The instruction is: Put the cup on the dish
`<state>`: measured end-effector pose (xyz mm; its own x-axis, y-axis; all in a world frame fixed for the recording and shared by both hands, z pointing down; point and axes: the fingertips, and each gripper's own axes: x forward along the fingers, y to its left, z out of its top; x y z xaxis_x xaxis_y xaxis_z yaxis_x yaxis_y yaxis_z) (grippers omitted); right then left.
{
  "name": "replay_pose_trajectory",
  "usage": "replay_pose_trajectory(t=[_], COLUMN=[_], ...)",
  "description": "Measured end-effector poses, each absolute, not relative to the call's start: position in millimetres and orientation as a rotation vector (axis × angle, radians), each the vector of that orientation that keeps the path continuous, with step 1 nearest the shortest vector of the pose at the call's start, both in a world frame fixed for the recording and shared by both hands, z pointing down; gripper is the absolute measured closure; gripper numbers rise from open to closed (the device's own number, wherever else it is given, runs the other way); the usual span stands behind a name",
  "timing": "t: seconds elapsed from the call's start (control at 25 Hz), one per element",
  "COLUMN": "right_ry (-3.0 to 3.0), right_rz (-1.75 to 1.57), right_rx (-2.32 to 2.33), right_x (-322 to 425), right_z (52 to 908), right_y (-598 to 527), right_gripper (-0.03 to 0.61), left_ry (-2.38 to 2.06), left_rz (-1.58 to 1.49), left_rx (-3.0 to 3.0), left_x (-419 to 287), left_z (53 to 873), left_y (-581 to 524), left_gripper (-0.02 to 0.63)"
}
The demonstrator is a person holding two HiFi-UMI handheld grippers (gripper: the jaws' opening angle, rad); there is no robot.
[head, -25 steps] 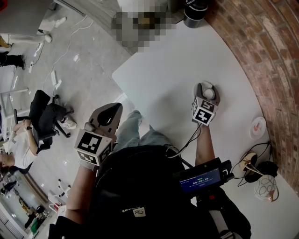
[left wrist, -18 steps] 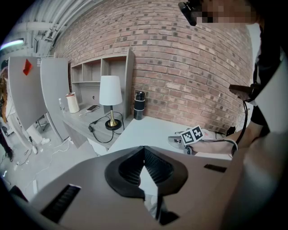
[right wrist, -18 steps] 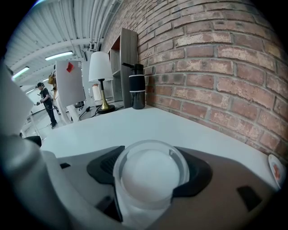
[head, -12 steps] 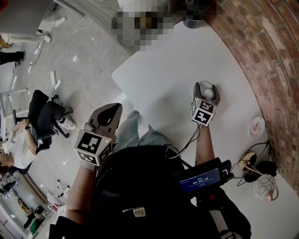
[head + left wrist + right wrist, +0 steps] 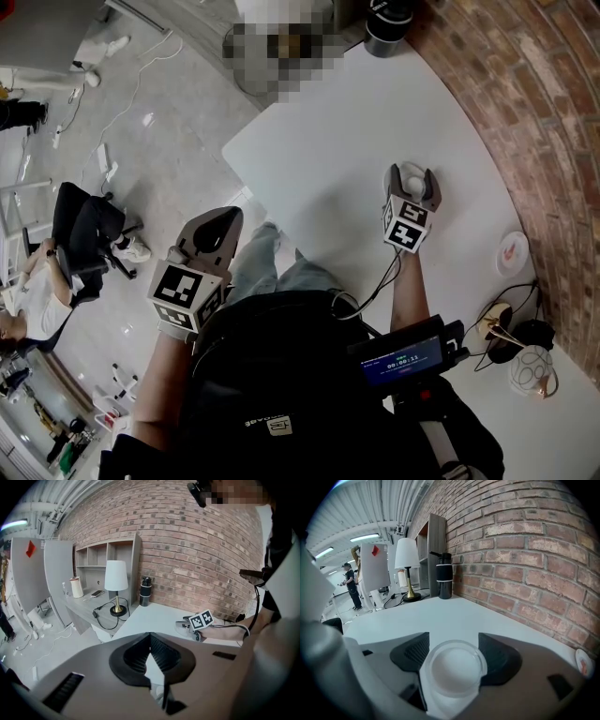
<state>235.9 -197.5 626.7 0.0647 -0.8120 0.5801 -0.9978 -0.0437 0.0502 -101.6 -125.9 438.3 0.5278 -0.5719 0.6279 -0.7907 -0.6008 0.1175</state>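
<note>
Head view: right tongs [image 5: 413, 175] hang over the white bench [image 5: 319, 141]; the dish [image 5: 513, 252] lies well off to their right by the brick wall [image 5: 553, 141], with bare bench between and cable clutter [image 5: 506, 328] further along, while the left tongs [image 5: 214, 234] sit off the bench edge, so the right hand is nearer. Left gripper view: jaws pressed together on nothing, with the lamp [image 5: 116, 585] and black bottle [image 5: 145, 591] at the far end. Right gripper view: jaws clamp the clear cup [image 5: 453, 667], rim toward the camera, dish at the low right edge; likely a rightward carry.
</note>
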Motion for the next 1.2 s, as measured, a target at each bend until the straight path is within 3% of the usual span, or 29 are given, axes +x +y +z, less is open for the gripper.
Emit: replay_pose_trajectory(t=[0.48,1.2], right_ry=[-1.792,-1.91], right_rz=[0.475,0.266], right_rx=[2.008,2.099], right_x=[247.7,228.0], right_z=[585.7,444.6], right_y=[-198.6,-186.9], right_gripper=[0.272,0.273], left_ry=[-1.098,-0.911], left_rz=[0.735,0.666], left_rx=[2.417,2.547], left_x=[-100.4,-88.4], left_z=[431.1,416.1], left_y=[-127.4,-147.4], left_gripper=[0.609,0.609])
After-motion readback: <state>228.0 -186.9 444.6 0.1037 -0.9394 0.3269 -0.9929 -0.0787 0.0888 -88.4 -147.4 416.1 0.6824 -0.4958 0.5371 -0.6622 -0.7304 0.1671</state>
